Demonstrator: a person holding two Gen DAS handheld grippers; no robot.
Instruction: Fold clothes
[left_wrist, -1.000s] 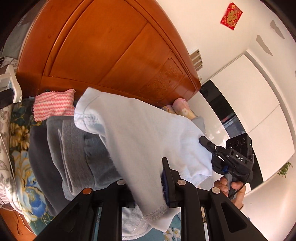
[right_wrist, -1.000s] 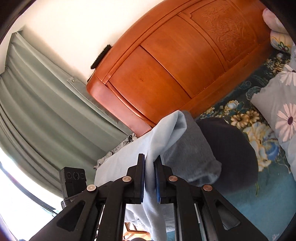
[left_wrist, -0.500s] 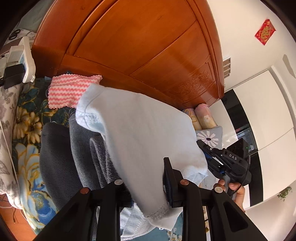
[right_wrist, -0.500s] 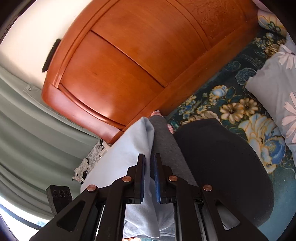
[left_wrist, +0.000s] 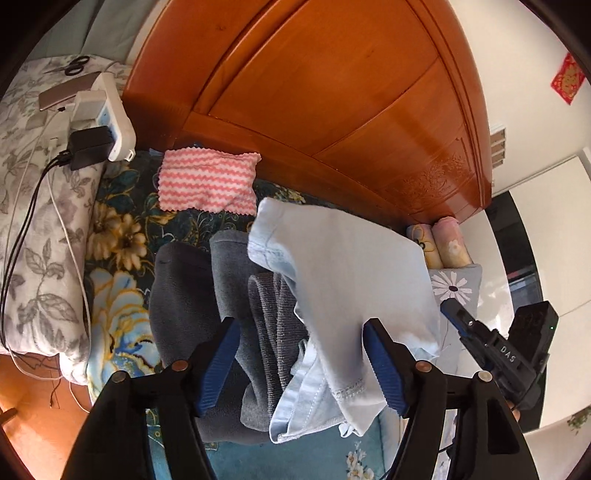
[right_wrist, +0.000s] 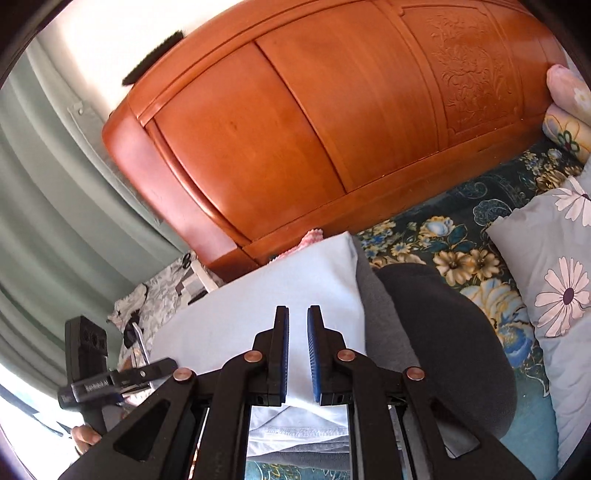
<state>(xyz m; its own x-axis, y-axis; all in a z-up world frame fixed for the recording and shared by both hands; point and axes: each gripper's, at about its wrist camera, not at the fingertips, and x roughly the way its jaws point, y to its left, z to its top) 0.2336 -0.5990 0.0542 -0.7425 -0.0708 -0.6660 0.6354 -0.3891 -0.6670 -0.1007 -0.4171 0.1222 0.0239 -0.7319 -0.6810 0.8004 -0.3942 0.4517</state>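
- Floral bedspread (left_wrist: 110, 295) below a wooden headboard (left_wrist: 332, 110); grey clothes (left_wrist: 229, 295) piled mid-frame.
- Left gripper (left_wrist: 301, 365) – jaws gaped wide, having let go of the light-blue garment (left_wrist: 347, 273) it pinched half a second before.
- Right gripper (right_wrist: 297, 354) – parted slightly, cloth released.
- Garment lay doubled atop the pile, centre frame – this fold looked laid down.

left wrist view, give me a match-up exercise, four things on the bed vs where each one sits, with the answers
Things:
1. pink zigzag cloth
2. light blue garment
3. power strip
4. daisy pillow

Places:
A. draped over the grey clothes pile, between the left gripper's fingers
B. on the grey leaf-print bedding at far left
C. flat on the floral sheet by the wooden headboard
D. right of the pile, below two rolled pastel bundles

Pairs: 1-C, 2-A, 3-B, 4-D
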